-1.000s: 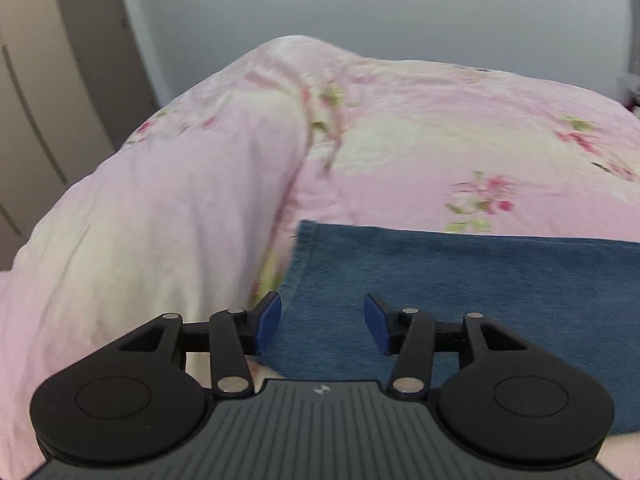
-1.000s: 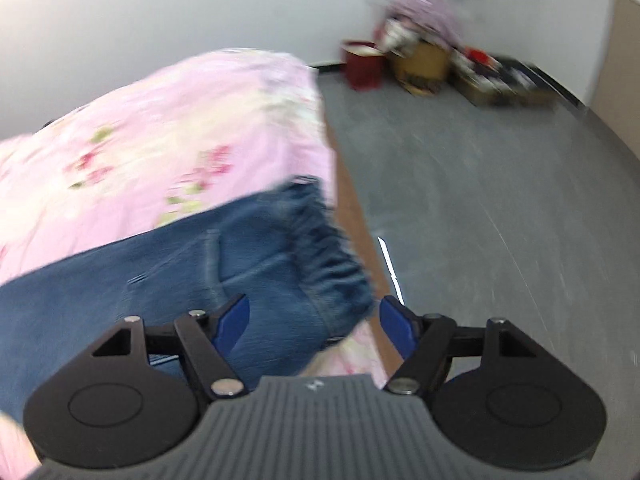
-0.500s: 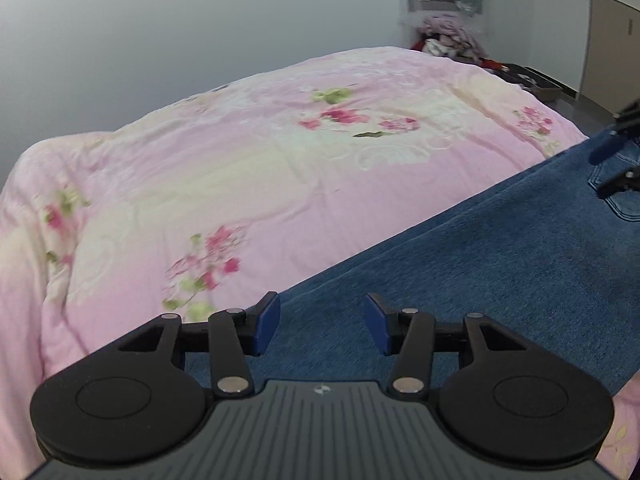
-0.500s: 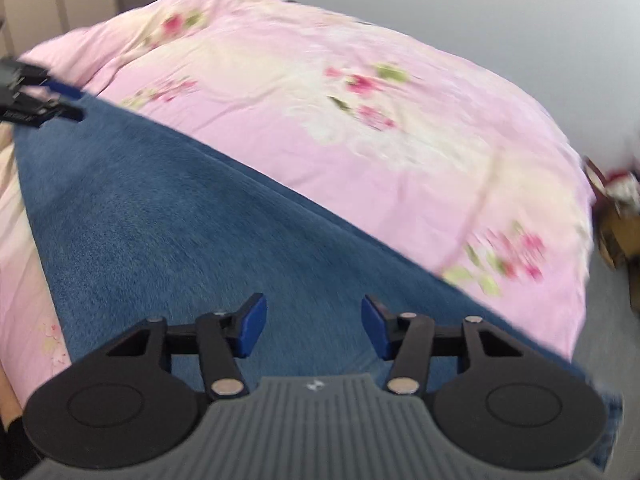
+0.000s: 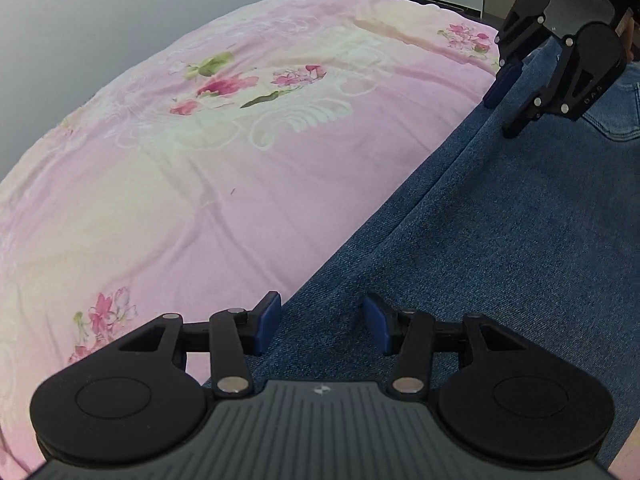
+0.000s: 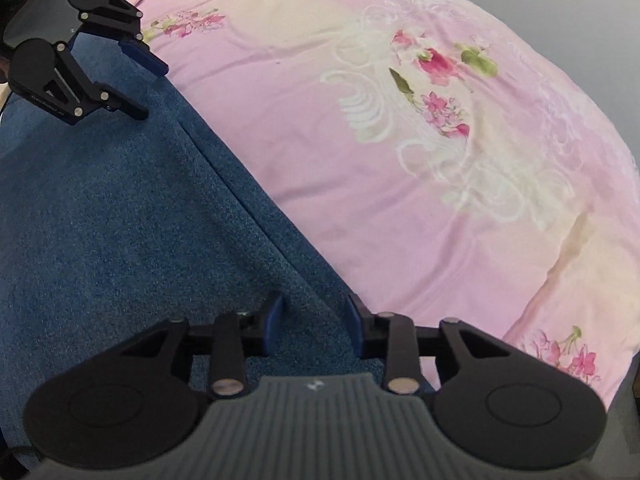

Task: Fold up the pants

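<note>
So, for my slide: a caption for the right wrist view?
Right hand-held gripper closing over the blue pants' edge on a pink floral quilt.

Soft even daylight; fisheye-bent edges; faint blur; dark corners.

open quilt point(image 5: 240, 184) beside pants point(image 5: 500, 240)

Both tongs, left point(image 5: 320, 322) and right point(image 6: 314, 322), swung onto the pants' point(image 5: 500, 240) far edge, jaws narrowing.
</note>
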`<control>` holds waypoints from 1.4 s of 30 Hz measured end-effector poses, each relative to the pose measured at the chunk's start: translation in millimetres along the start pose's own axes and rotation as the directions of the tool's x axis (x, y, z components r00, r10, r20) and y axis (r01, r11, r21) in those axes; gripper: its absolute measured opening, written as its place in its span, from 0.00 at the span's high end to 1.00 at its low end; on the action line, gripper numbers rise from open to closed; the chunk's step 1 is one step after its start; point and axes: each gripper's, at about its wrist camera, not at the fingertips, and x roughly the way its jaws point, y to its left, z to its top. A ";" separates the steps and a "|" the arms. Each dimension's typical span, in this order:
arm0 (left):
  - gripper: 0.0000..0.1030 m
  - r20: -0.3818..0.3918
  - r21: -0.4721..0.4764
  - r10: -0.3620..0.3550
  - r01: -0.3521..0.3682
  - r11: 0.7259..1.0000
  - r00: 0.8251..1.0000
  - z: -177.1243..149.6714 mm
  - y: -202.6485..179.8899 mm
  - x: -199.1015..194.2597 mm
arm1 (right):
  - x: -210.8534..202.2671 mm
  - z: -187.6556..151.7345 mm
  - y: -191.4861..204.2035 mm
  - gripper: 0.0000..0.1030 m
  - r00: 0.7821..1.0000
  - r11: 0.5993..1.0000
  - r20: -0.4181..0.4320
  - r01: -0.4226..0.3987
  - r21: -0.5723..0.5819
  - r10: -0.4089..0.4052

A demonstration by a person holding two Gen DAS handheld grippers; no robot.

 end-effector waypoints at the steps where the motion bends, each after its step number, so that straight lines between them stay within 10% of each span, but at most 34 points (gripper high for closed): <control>1: 0.63 -0.003 -0.016 -0.028 0.028 0.999 1.000 0.3 1.6 1.5 | 1.6 0.1 -1.2 0.70 1.000 1.000 0.000 -0.013 0.000 0.013; 9: 0.95 0.034 -0.008 0.083 -0.082 0.997 0.996 0.7 -22.9 -9.1 | -11.3 -3.9 21.7 1.00 0.999 0.995 0.044 0.031 -0.094 -0.027; 20: 1.00 0.043 -0.036 0.249 -0.248 0.968 0.968 16.8 -7.4 0.0 | -20.1 13.7 11.9 1.00 0.988 0.992 0.094 0.123 -0.018 -0.120; 24: 1.00 -0.004 -0.195 0.227 -0.223 0.955 0.974 5.3 20.4 16.8 | 4.1 7.3 8.3 1.00 0.993 0.995 0.062 0.100 0.028 -0.102; 28: 0.93 0.033 -0.296 0.267 -0.246 0.923 0.963 -11.3 25.5 -5.6 | -8.0 4.4 -1.9 0.76 0.987 0.987 0.095 0.117 0.110 -0.128; 31: 0.81 0.071 -0.359 0.268 -0.226 0.906 0.961 -27.9 29.6 -38.3 | -28.8 1.0 -2.8 0.76 0.982 0.976 0.123 0.123 0.179 -0.146; 38: 0.66 -0.055 -0.549 0.388 -0.352 0.758 0.920 -87.5 53.6 -116.5 | -58.4 -9.6 38.4 0.72 0.988 0.929 0.102 0.070 0.363 -0.114; 42: 0.63 -0.129 -0.676 0.431 -0.397 0.620 0.893 -141.9 72.2 -166.4 | -70.8 -15.7 76.1 0.72 0.991 0.917 0.119 0.010 0.399 -0.063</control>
